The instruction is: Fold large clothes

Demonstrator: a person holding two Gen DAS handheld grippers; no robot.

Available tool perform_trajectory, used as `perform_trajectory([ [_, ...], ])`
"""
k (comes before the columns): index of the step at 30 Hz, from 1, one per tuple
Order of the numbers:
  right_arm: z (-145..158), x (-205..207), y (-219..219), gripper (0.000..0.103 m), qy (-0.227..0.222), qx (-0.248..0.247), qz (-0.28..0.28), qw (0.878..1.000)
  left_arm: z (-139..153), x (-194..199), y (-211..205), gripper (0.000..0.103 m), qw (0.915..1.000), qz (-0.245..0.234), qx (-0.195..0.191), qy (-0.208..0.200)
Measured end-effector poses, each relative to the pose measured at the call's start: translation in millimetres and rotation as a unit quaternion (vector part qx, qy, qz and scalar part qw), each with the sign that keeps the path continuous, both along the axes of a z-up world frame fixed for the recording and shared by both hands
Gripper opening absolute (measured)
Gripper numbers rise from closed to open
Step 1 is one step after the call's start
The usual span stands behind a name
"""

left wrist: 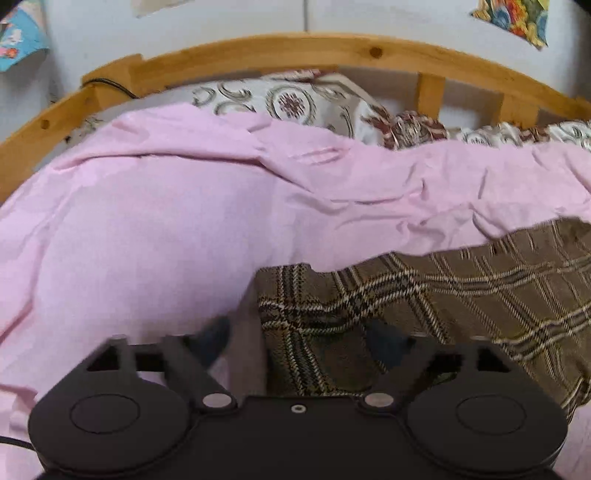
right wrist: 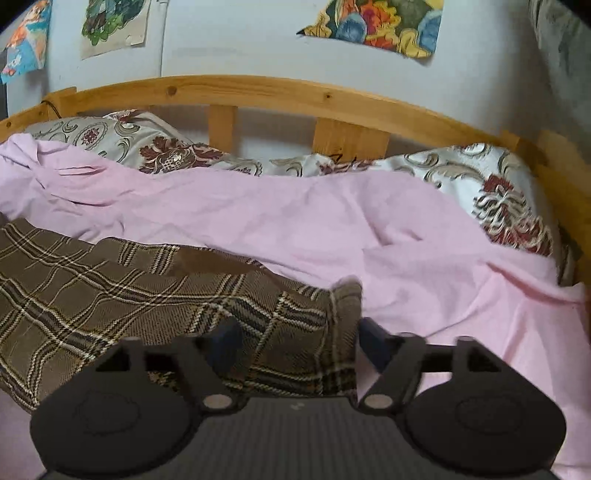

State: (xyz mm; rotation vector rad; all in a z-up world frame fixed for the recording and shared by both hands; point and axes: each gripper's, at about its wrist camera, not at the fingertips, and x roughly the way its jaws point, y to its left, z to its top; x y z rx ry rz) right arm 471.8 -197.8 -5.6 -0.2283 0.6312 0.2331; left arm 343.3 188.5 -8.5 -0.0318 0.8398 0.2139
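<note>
A brown plaid garment (left wrist: 461,295) lies folded on a pink sheet (left wrist: 147,221) that covers a bed. My left gripper (left wrist: 301,343) hangs open over the garment's left edge, with one fingertip (left wrist: 214,339) above the pink sheet and the other above the plaid cloth; neither pad presses on it. In the right wrist view the same plaid garment (right wrist: 110,295) spreads to the left. My right gripper (right wrist: 300,343) is open over its right edge, the cloth's raised corner (right wrist: 347,295) lying between the fingers, loose.
Patterned pillows (right wrist: 498,192) (left wrist: 295,103) lie along the far side of the bed. Behind them runs a wooden bed rail (right wrist: 258,88) (left wrist: 258,55) against a pale wall with colourful pictures (right wrist: 380,26). The pink sheet (right wrist: 406,240) is wrinkled around the garment.
</note>
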Motion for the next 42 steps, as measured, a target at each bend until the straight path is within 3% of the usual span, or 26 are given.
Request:
perform_trajectory([
  [1,1.8,-1.6,1.4,0.089,-0.005,0.001,-0.001,1.000,2.2,-1.6,-1.1,0.099,1.0000,0.007,0.000,-0.005],
  [4,4.3,-7.9,3.3,0.103,-0.028,0.006,-0.012,1.000,5.5,-1.6,-6.7,0.102,0.9995,0.023,0.019,-0.007],
  [7,5.6,-12.1,14.1,0.103,-0.048,-0.020,-0.005,0.999,6.1,0.8,-14.4,0.102,0.9985,0.027,0.047,0.000],
  [10,8.1,-20.6,28.8,0.103,-0.082,-0.051,-0.002,0.995,11.7,-5.6,-25.9,0.102,0.9962,0.041,0.074,-0.023],
  [16,17.7,-40.7,58.4,0.103,-0.128,-0.019,0.009,0.992,18.4,-19.0,-59.5,0.102,0.9931,0.043,0.044,-0.101],
  [20,6.5,-43.8,82.8,0.103,-0.130,-0.006,0.014,0.991,-3.8,-12.9,-91.8,0.102,0.9909,0.020,0.023,-0.131],
  [22,-7.3,-43.2,93.6,0.103,-0.130,-0.023,0.017,0.991,-22.9,-6.1,-102.8,0.102,0.9904,0.017,0.052,-0.127],
  [25,-34.1,-39.8,106.3,0.103,-0.135,-0.097,0.004,0.986,-54.1,1.2,-102.9,0.102,0.9902,0.025,0.087,-0.106],
  [27,-52.9,-37.6,107.1,0.103,-0.131,-0.143,-0.001,0.981,-69.1,-1.4,-95.1,0.102,0.9910,0.020,0.076,-0.108],
  [32,-81.3,-37.8,84.7,0.103,-0.094,-0.055,-0.023,0.994,-80.1,-8.5,-71.0,0.102,0.9903,0.008,0.011,-0.138],
  [35,-92.8,-37.2,86.8,0.103,-0.117,-0.066,-0.028,0.991,-81.3,-5.5,-65.6,0.102,0.9910,0.007,-0.001,-0.134],
  [39,-90.1,-34.2,87.3,0.103,-0.115,-0.068,-0.034,0.991,-66.6,-15.8,-64.7,0.102,0.9922,0.011,-0.006,-0.124],
  [42,-70.7,-40.6,83.5,0.103,-0.097,-0.050,-0.052,0.993,-43.9,-47.9,-62.3,0.102,0.9896,0.013,-0.019,-0.142],
])
